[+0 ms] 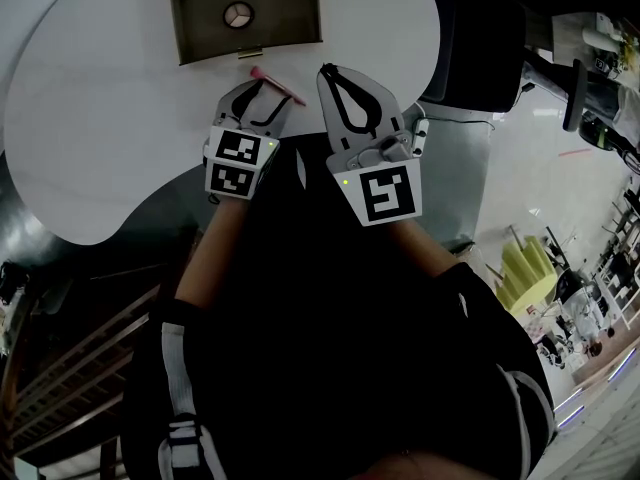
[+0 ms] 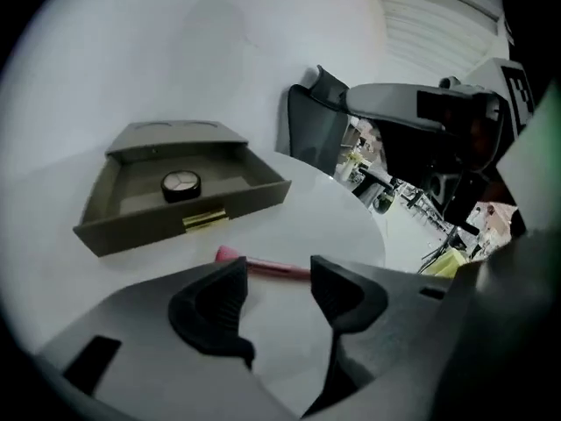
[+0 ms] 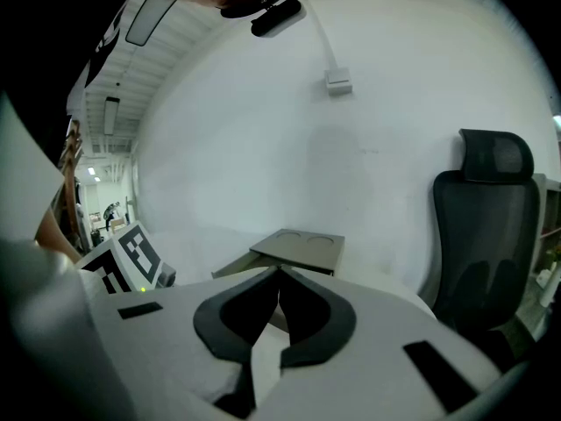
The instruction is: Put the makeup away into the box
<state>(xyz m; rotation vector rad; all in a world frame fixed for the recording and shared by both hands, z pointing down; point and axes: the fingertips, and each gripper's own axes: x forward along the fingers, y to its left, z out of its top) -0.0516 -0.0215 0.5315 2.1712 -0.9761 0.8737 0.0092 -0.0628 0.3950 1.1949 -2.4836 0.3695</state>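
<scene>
Brush before wide left hand-held gripper.
Right hand-held gripper shut, empty; skewed pinch could roll brush away.

in the head view the top edge cuts off the box, and the left gripper partly hides the brush. in the left gripper view a jaw hides one end of the brush. in the right gripper view the right gripper covers the box's front.
</scene>
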